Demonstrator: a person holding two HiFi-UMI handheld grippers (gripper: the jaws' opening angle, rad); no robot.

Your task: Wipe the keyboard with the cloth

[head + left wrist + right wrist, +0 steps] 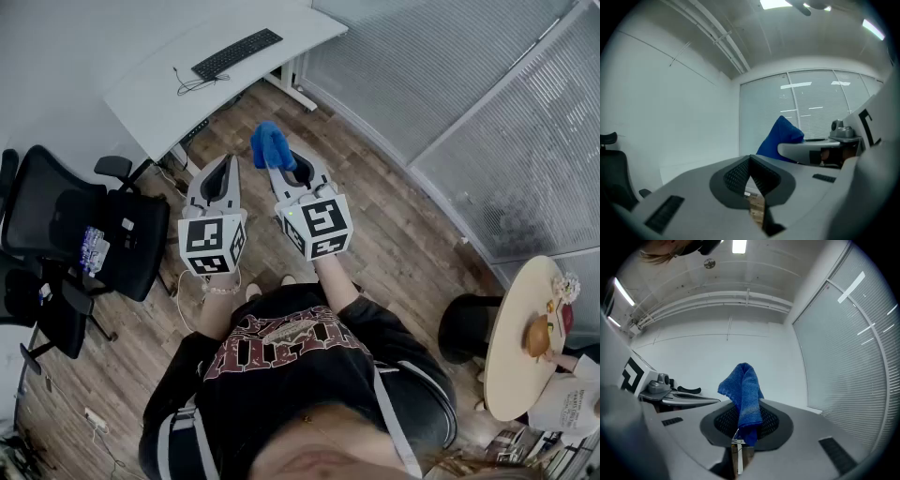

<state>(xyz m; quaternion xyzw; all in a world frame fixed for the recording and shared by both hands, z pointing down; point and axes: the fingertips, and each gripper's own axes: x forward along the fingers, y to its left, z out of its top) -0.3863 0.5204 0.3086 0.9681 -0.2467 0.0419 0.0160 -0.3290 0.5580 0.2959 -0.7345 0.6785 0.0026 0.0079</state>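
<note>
A black keyboard (pixel 236 53) lies on a white desk (pixel 169 94) far ahead of me. My right gripper (pixel 275 165) is shut on a blue cloth (pixel 270 143), which sticks out past its tips; the cloth (pixel 743 397) stands folded between the jaws in the right gripper view. My left gripper (pixel 228 165) is shut with nothing in it, held beside the right one. In the left gripper view the jaws (pixel 750 171) meet, and the blue cloth (pixel 780 138) shows to the right. Both grippers are held up over the wooden floor, well short of the desk.
A black office chair (pixel 84 230) stands at the left. A cable (pixel 192 84) lies on the desk beside the keyboard. Glass walls with blinds (pixel 450 84) run along the right. A round table (pixel 525 337) with small items and a black stool (pixel 469 328) are at the lower right.
</note>
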